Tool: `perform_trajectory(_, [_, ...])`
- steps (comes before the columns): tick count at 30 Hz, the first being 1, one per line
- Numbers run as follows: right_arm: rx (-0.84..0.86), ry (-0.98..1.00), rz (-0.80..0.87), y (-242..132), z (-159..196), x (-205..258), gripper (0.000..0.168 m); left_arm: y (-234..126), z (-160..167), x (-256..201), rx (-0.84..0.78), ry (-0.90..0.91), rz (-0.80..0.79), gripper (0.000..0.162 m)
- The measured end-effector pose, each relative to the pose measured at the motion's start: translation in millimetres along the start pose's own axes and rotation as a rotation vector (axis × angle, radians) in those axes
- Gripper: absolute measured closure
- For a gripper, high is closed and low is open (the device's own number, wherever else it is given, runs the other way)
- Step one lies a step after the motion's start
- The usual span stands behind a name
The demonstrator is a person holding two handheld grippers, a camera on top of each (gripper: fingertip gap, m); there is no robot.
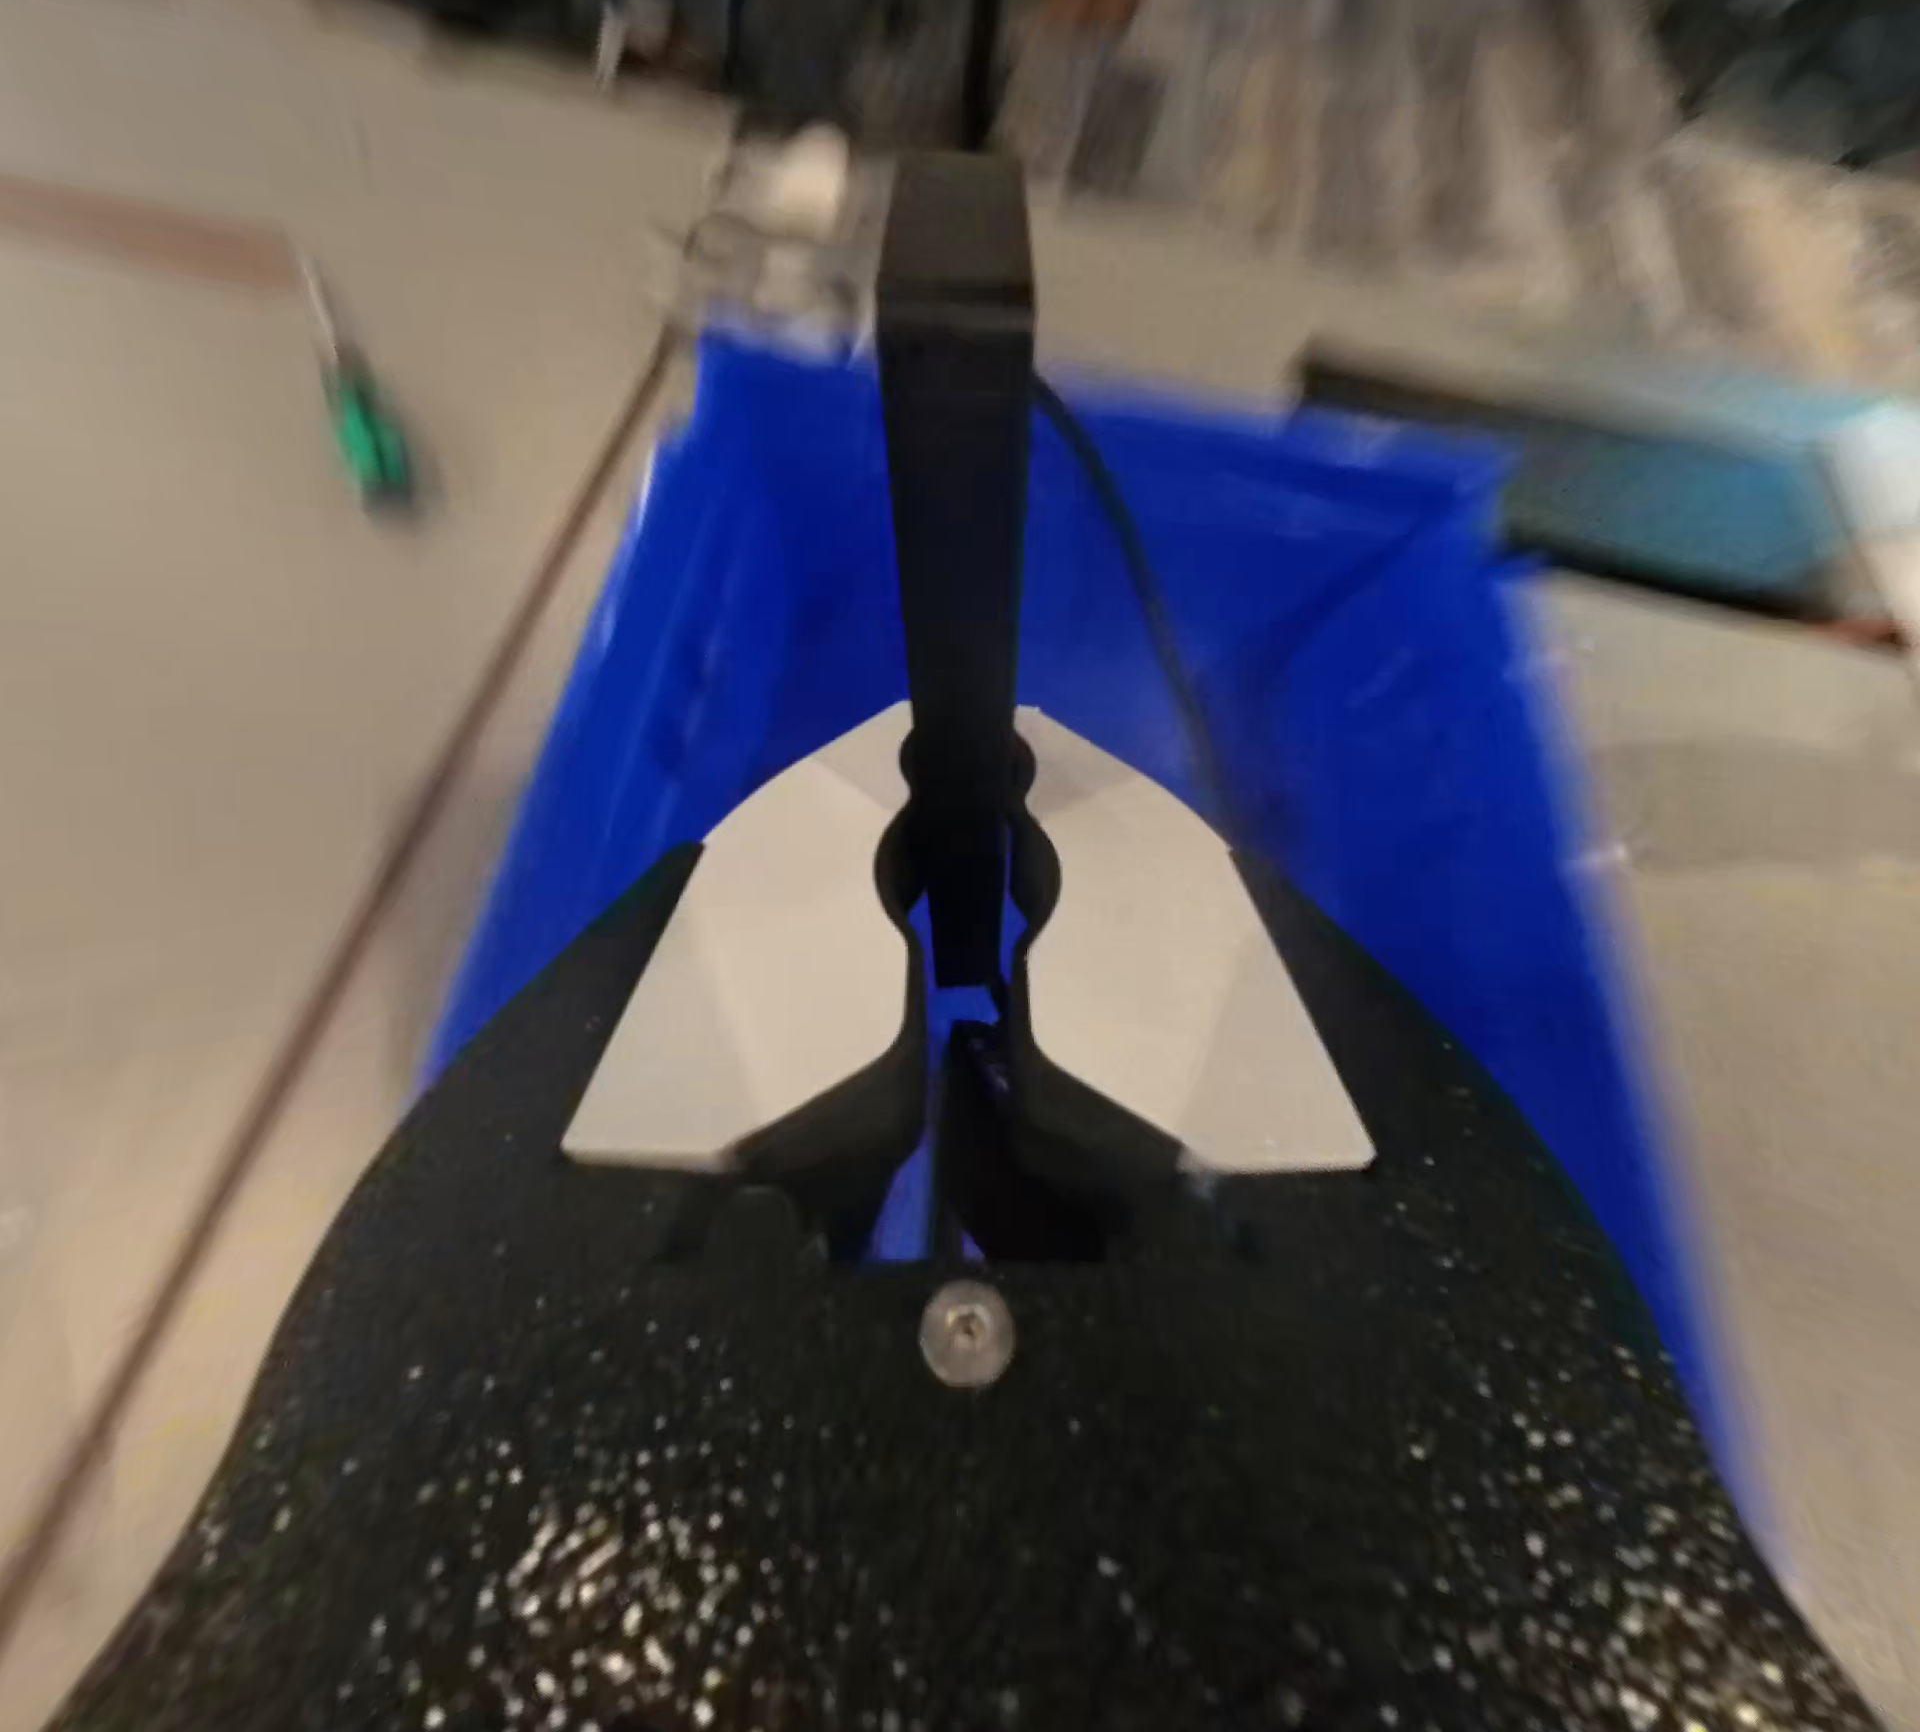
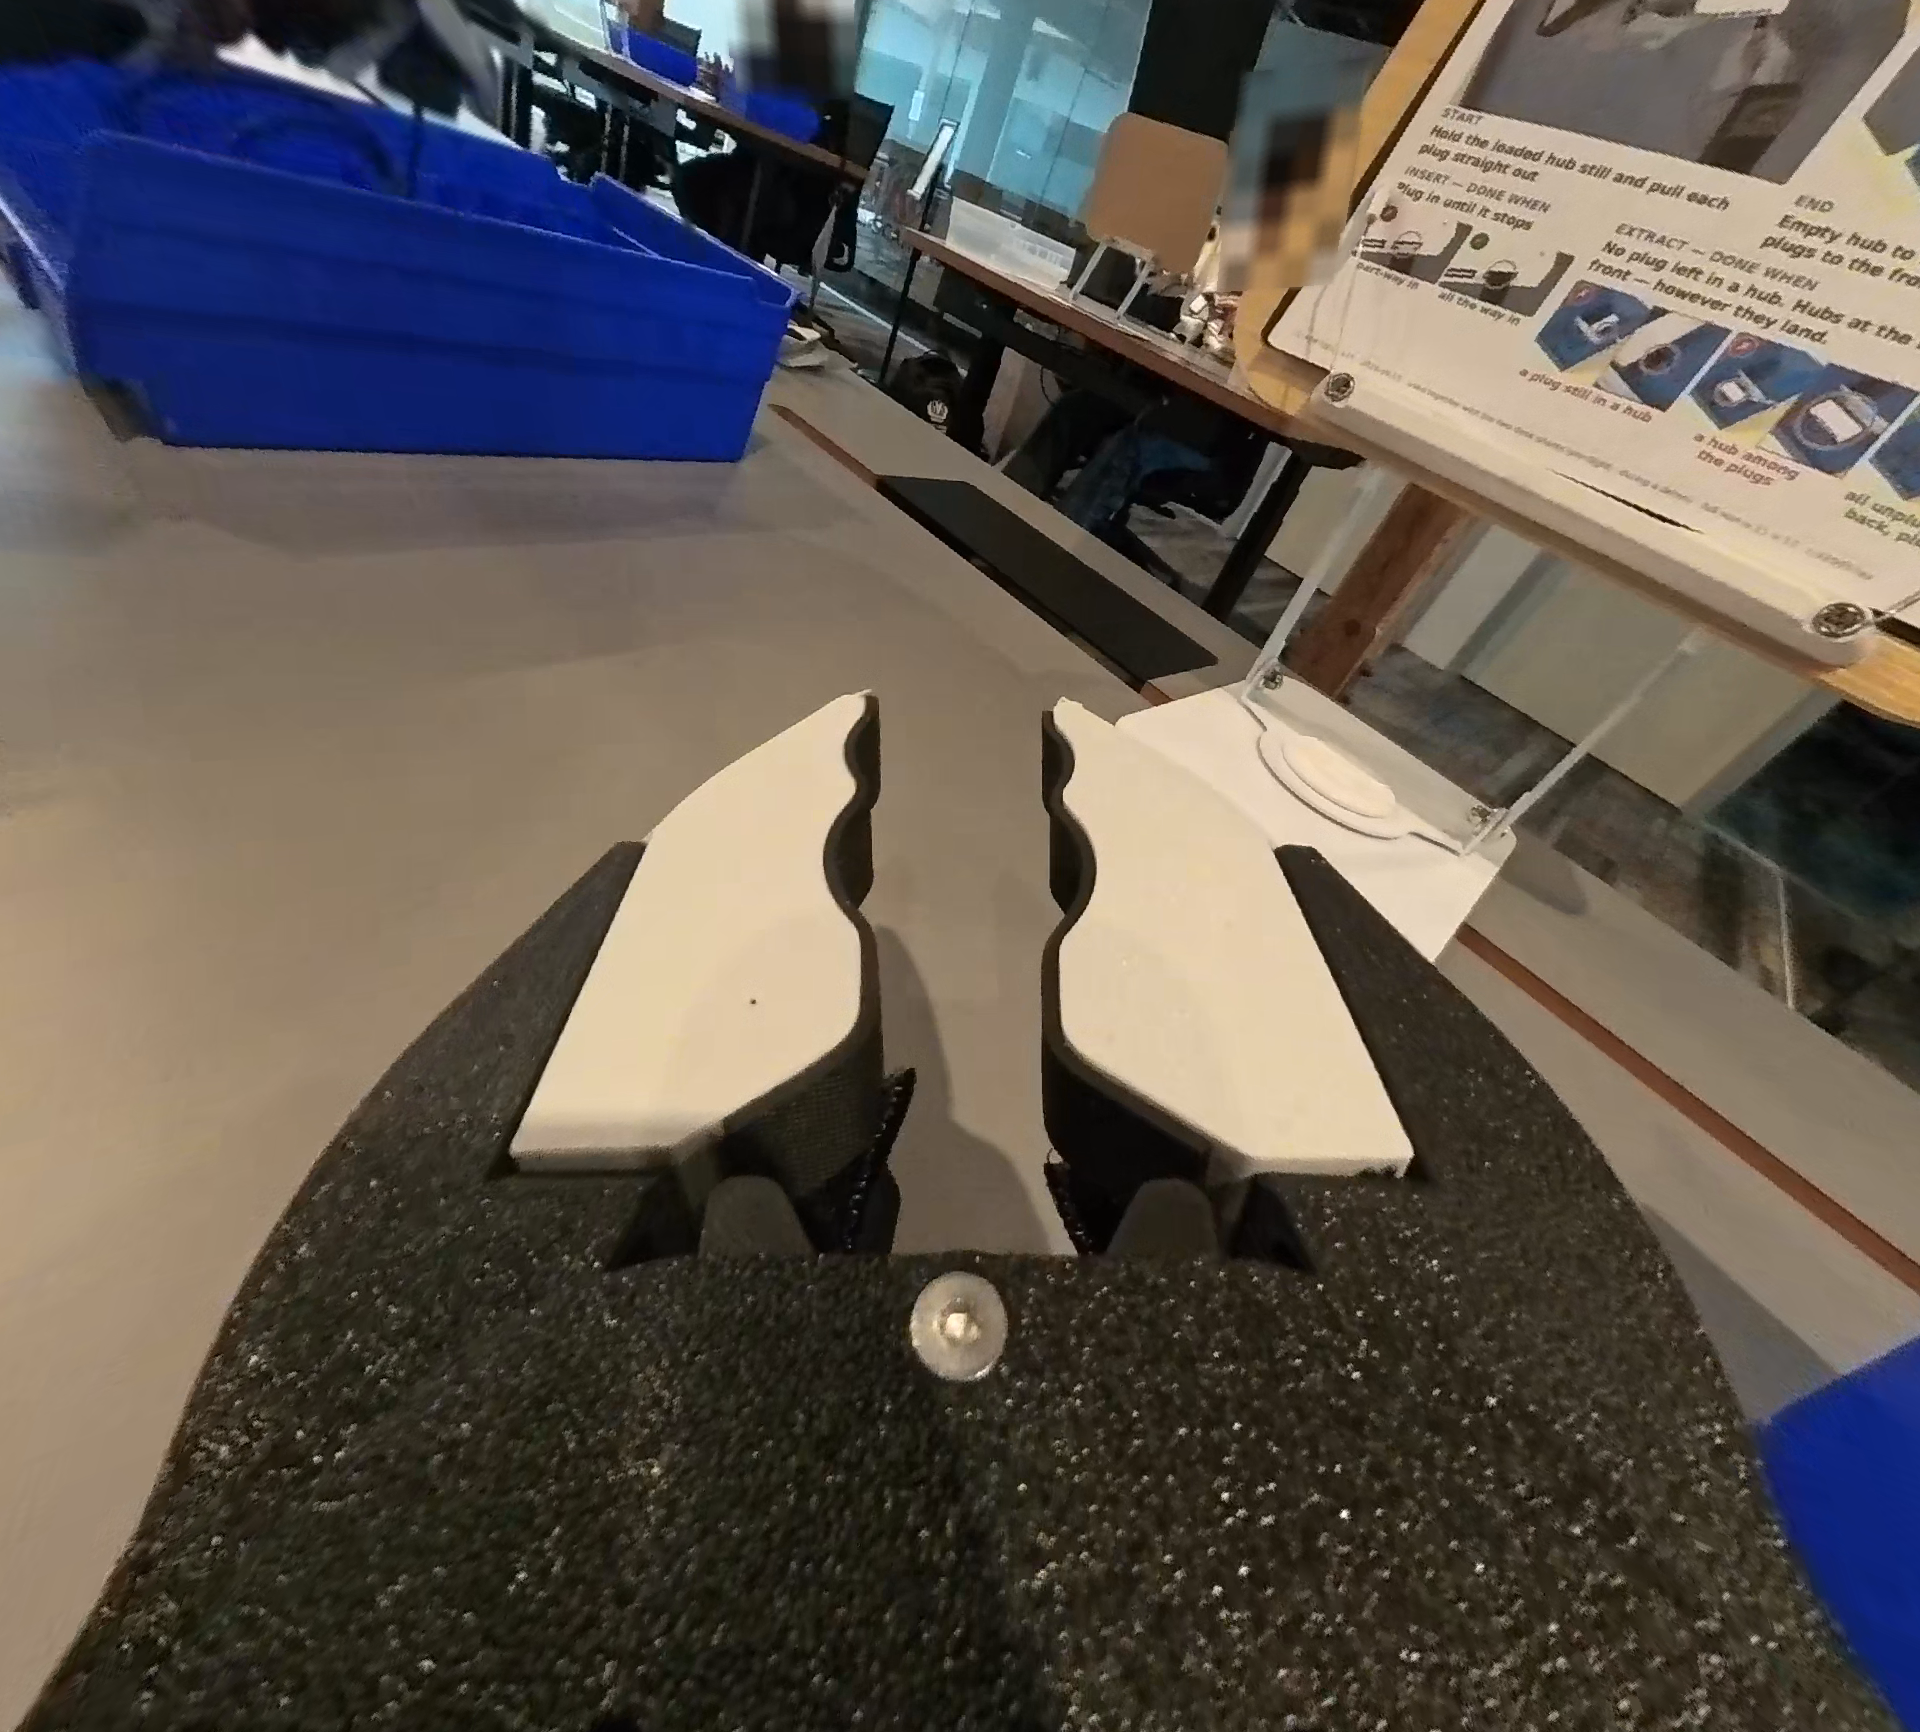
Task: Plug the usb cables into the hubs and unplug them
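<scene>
Left gripper (image 1: 961, 809) clamped on the black hub (image 1: 954, 394) over the blue bin (image 1: 1351, 602) at twelve o'clock — hold it level — right gripper (image 2: 961, 737) gapes empty, fetch a plug.

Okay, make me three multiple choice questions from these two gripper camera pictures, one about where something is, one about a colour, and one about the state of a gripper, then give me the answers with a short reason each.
1. Where is the black hub in the left wrist view?
A. Clamped between the left gripper jaws
B. Lying on the grey table
C. On the sign stand

2. What colour is the bin on the table?
A. Red
B. Blue
C. Green

3. How do the right gripper jaws stand?
A. Shut on a cable
B. Shut on nothing
C. Open with nothing between them

Answers:
1 A, the hub sticks forward out of the closed jaws above the bin.
2 B, its walls are plainly blue in both views.
3 C, bare grey table shows through the gap.
</scene>
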State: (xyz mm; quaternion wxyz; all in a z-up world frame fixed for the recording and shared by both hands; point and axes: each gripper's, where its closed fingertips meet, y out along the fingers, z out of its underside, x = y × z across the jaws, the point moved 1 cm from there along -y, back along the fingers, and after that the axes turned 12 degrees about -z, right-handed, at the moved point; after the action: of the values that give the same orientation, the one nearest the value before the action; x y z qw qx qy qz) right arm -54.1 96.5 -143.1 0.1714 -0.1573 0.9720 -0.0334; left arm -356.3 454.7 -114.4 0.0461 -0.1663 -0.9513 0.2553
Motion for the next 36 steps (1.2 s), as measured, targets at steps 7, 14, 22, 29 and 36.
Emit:
perform_trajectory(7, [-0.011,0.028,0.007,-0.6,0.7,-3.6,0.140,-118.7,-105.7,-95.2,-0.330,0.138,0.385,0.151])
perform_trajectory(14, [-0.045,0.061,0.042,-6.0,-1.8,-13.2,0.141,-241.3,-95.0,-226.3,-0.412,0.277,0.950,0.152])
perform_trajectory(22, [-0.125,0.234,0.048,-14.4,1.8,-31.1,0.140,-221.3,22.6,-305.4,-0.133,0.211,1.327,0.152])
perform_trajectory(29, [-0.143,0.354,0.123,-23.1,9.5,-52.9,0.136,-182.2,79.9,-320.3,0.090,0.172,1.484,0.152])
perform_trajectory(36, [-0.225,0.209,0.098,-36.1,-44.2,-60.0,0.117,-196.3,96.2,-318.1,0.023,0.389,1.545,0.152])
